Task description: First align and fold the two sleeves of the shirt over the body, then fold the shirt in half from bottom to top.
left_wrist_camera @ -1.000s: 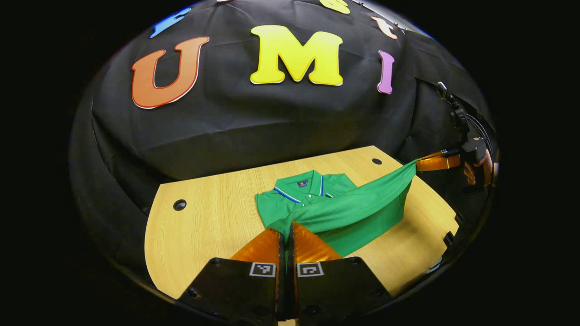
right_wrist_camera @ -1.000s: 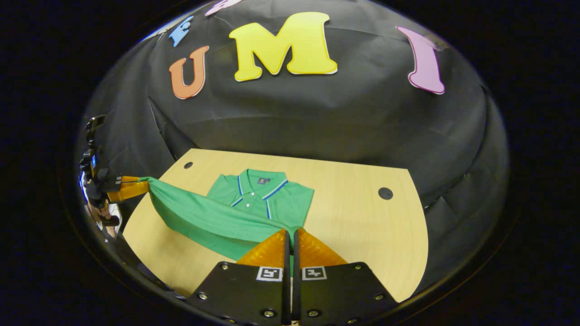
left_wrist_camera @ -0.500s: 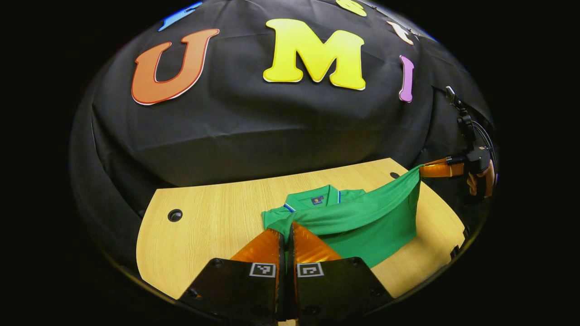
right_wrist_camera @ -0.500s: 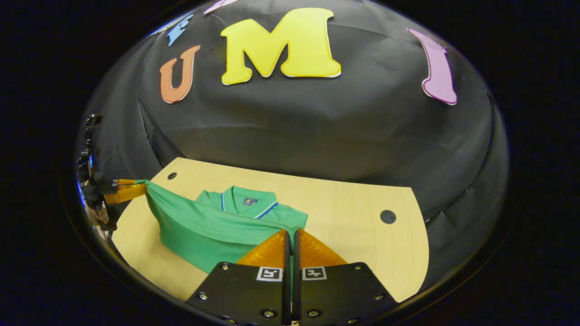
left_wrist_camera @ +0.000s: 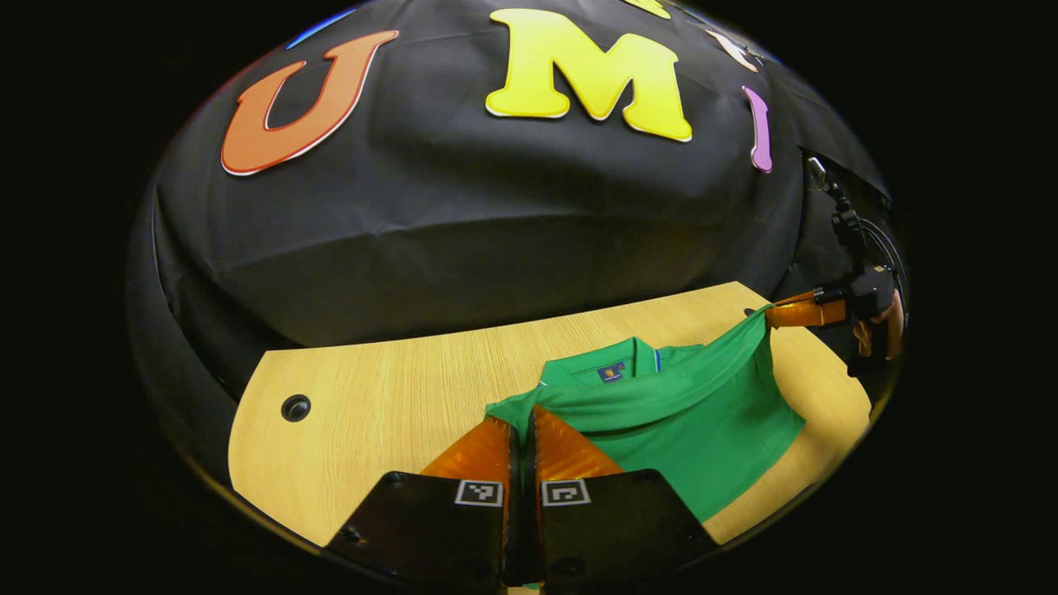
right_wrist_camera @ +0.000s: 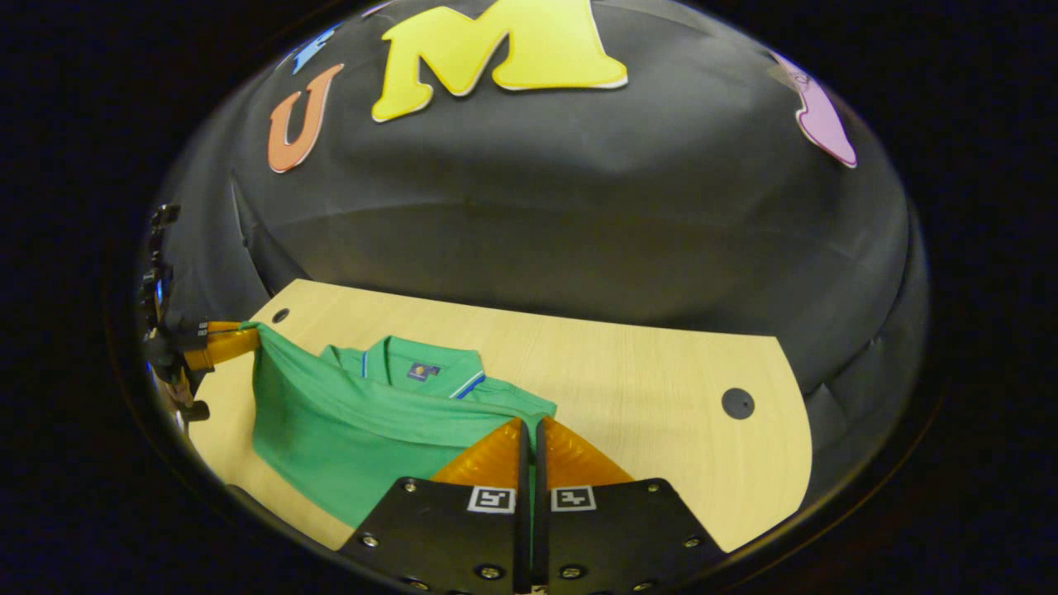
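In the left gripper view we see the left gripper [left_wrist_camera: 521, 430] at the bottom, its jaws closed together on a corner of the green shirt [left_wrist_camera: 686, 421], which lies on the wooden counter [left_wrist_camera: 397, 397]. From that pinch the lifted hem runs taut across to the right, where the right gripper [left_wrist_camera: 773, 316] has its jaws pressed on the other corner, held above the counter's right edge. A hand [left_wrist_camera: 880, 326] grips its handle there, partly cut off by the edge of the view.

In the right gripper view the left gripper [right_wrist_camera: 240, 335] shows far off at the left, gripping its corner of the shirt [right_wrist_camera: 347, 430]; the hand behind it is too dim to make out. At the bottom the right gripper [right_wrist_camera: 529, 438] has its jaws clamped on the fabric over the counter [right_wrist_camera: 645, 413].

The raised lower part of the shirt hangs over the body, hiding the placket; the collar [right_wrist_camera: 421, 364] stays visible with a small dark neck label [right_wrist_camera: 421, 372], whose writing we cannot read. We cannot tell how the sleeves lie beneath the fold.
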`<state>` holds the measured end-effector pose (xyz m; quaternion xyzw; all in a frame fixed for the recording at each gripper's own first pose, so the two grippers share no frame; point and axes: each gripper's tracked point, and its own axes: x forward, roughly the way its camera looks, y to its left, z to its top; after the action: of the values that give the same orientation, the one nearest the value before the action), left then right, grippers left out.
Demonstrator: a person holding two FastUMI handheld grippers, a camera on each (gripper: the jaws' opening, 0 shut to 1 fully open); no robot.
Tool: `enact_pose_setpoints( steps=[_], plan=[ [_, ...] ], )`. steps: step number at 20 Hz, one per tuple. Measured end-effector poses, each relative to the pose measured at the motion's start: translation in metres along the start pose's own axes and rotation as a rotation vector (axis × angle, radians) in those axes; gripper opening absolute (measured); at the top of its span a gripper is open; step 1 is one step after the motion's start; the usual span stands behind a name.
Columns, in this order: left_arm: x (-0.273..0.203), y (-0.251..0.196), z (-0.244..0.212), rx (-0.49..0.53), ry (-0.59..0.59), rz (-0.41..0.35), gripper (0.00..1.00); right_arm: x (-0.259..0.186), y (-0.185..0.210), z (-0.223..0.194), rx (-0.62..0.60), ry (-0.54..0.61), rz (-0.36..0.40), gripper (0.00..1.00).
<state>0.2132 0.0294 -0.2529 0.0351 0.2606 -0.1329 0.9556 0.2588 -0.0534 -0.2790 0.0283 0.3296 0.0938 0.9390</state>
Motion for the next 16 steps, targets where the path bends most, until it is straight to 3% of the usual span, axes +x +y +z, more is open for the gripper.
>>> enact_pose_setpoints(
  steps=[6, 10, 16],
  plan=[
    [0.041, 0.003, -0.021, -0.061, -0.006, 0.044, 0.03, 0.04, -0.001, -0.008, -0.005, -0.01, 0.001, 0.01],
    [0.057, 0.007, -0.026, -0.045, -0.011, 0.069, 0.04, 0.058, -0.005, -0.014, -0.024, -0.011, -0.01, 0.01],
    [0.067, 0.02, -0.047, -0.061, 0.027, 0.118, 0.07, 0.078, -0.014, -0.037, 0.011, 0.056, -0.035, 0.01]
  ],
)
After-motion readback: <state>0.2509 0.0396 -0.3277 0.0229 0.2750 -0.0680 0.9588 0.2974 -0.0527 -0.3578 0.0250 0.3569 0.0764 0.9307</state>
